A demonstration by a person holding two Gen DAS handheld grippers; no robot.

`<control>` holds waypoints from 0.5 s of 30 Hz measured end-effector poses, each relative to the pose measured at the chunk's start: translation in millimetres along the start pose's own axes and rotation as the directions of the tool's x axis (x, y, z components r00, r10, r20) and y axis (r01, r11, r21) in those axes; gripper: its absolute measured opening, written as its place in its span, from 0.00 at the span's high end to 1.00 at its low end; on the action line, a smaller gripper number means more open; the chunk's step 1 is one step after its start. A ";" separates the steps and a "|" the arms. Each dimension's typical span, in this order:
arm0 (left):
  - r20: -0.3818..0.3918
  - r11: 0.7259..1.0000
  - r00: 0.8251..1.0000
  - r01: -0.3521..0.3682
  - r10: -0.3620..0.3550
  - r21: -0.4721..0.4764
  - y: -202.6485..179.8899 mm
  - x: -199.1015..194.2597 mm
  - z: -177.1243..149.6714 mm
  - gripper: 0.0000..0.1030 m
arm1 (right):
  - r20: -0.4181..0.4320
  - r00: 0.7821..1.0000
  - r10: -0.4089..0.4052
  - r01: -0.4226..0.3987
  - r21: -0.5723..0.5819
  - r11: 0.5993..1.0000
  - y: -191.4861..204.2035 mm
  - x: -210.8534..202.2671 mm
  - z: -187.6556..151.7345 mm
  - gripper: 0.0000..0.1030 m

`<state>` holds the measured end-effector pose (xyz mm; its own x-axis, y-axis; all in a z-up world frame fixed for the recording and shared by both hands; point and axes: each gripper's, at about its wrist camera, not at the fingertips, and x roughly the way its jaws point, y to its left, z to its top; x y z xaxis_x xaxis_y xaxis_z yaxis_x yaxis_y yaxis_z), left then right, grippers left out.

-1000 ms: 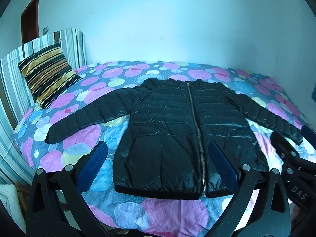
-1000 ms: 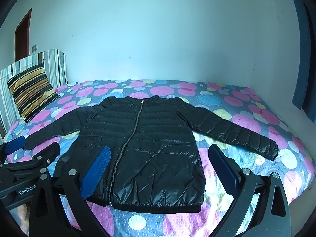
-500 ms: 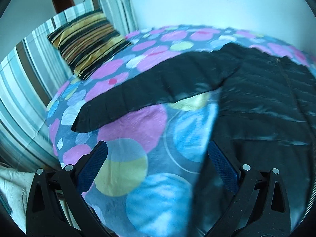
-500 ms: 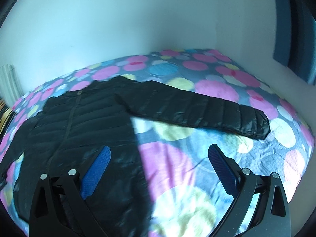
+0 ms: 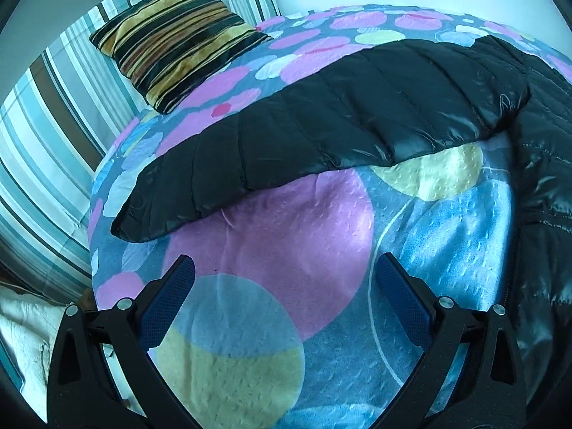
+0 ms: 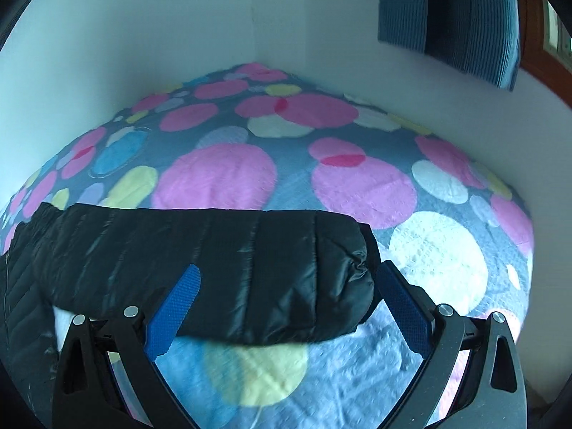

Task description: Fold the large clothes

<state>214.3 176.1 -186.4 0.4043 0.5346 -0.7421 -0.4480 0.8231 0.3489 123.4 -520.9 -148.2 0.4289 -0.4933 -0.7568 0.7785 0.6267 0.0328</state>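
A black quilted puffer jacket lies flat on the bed. In the left wrist view its left sleeve (image 5: 304, 136) stretches across the spotted cover, cuff at the lower left; the jacket body (image 5: 543, 186) is at the right. My left gripper (image 5: 282, 286) is open and empty, just short of the sleeve. In the right wrist view the other sleeve (image 6: 214, 271) lies across the frame, its cuff (image 6: 357, 268) between my open fingers. My right gripper (image 6: 286, 286) is open around the cuff end, not closed on it.
The bed has a cover with pink, blue and yellow circles (image 6: 364, 186). A striped cushion (image 5: 178, 39) leans on a striped headboard (image 5: 43, 136) at the left. White walls meet in a corner (image 6: 254, 18) behind the bed; a blue curtain (image 6: 447, 14) hangs at the right.
Both grippers have swung apart from the jacket's middle and moved close, the left toward the left sleeve, the right down over the right sleeve's cuff. Both stay open.
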 end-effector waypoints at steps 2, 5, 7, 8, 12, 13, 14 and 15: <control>0.008 1.000 1.000 -0.003 0.003 0.003 -1.1 0.9 0.1 0.02 | -0.050 0.998 0.033 -0.032 0.024 0.999 -6.8 17.5 1.8 0.05; 0.007 1.000 1.000 0.011 -0.011 -0.014 0.2 3.4 -1.0 0.02 | -0.095 0.993 0.069 -0.065 0.042 0.997 -6.9 32.9 0.3 0.05; 0.005 0.999 1.000 0.023 -0.023 -0.026 2.3 5.3 -0.6 0.02 | -0.105 0.994 0.041 -0.041 0.000 0.999 -0.5 42.2 -0.7 0.05; 0.005 0.999 1.000 0.027 -0.027 -0.029 2.5 5.4 -1.1 0.02 | -0.111 0.993 0.040 -0.040 -0.003 0.999 -0.5 45.5 -1.5 0.05; 0.001 0.998 0.999 0.043 -0.043 -0.044 5.6 7.4 -1.1 0.02 | -0.114 0.993 0.016 -0.018 -0.016 1.000 3.7 52.7 -6.6 0.10; 0.000 0.998 0.999 0.045 -0.045 -0.045 5.8 7.5 -0.9 0.02 | -0.112 0.994 0.015 -0.016 -0.011 1.000 4.8 53.1 -7.8 0.11; 0.000 0.998 0.999 0.046 -0.046 -0.046 5.8 7.7 -0.9 0.02 | -0.111 0.994 0.016 -0.017 -0.007 1.000 4.5 52.8 -7.5 0.13; 0.000 0.998 0.999 0.046 -0.046 -0.046 5.9 7.8 -0.8 0.02 | -0.104 0.994 0.017 -0.017 0.000 1.000 3.0 50.8 -6.5 0.15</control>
<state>214.2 184.9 -190.5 0.4245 0.4965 -0.7571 -0.4655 0.8369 0.2879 144.6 -540.2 -190.8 0.3926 -0.4171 -0.8197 0.7712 0.6350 0.0462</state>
